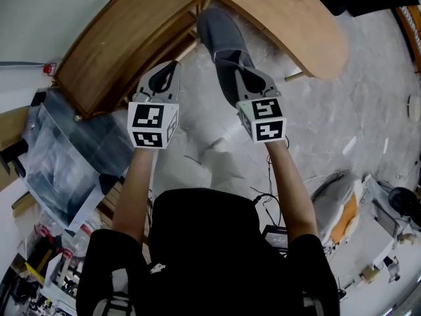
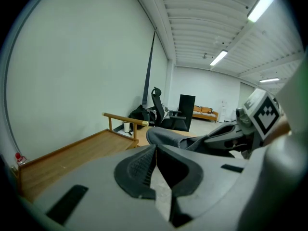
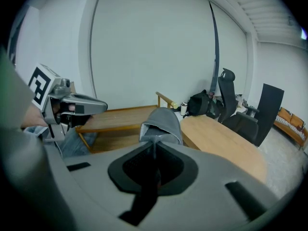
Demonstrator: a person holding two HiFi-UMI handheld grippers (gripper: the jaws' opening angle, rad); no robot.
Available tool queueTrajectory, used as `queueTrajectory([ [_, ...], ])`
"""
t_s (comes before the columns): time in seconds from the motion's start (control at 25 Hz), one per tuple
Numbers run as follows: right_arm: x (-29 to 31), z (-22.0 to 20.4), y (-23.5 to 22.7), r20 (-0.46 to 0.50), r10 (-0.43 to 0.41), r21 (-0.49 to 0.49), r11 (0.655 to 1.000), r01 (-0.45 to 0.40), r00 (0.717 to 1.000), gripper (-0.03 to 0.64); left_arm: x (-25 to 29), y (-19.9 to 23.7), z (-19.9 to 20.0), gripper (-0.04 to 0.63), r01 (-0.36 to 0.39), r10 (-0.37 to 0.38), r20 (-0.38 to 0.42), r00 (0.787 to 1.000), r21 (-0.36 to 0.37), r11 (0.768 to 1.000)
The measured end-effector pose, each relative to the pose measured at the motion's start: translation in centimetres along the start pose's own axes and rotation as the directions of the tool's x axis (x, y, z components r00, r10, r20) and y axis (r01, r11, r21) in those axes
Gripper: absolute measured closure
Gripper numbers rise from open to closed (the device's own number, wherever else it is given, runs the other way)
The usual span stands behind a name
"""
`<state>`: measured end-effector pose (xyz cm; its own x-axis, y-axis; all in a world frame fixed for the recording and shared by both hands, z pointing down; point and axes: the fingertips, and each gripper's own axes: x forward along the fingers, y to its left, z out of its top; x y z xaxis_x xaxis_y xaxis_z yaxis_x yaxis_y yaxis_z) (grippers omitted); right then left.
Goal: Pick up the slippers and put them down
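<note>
Marbled grey floor (image 1: 342, 110) is spreading beneath a grey slipper (image 1: 223, 38), which is hanging in the air with its heel edge pinched in the right gripper's (image 1: 242, 70) closed jaws. Just left, the left gripper (image 1: 172, 66) is hovering, jaws together and empty. Beyond, a wooden rack (image 1: 118, 38) is sitting far left and a wooden table (image 1: 289, 18) far right.

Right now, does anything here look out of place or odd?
Only one grey slipper shows, and it is off the floor, dangling by its near edge from the shut right gripper. The left gripper is shut on nothing.
</note>
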<state>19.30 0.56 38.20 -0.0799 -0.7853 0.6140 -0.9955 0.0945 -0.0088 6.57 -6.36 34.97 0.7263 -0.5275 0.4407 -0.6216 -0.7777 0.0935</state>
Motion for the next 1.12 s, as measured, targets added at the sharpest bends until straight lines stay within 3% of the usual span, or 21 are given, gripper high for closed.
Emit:
queueTrajectory([
  [1.12, 18.9, -24.0, -4.5, 0.012, -0.059, 0.050, 0.997, 0.058, 0.998, 0.607, 18.4, -1.2, -25.6, 0.588, 0.074, -0.076, 0.038, 0.996, 0.052, 0.996],
])
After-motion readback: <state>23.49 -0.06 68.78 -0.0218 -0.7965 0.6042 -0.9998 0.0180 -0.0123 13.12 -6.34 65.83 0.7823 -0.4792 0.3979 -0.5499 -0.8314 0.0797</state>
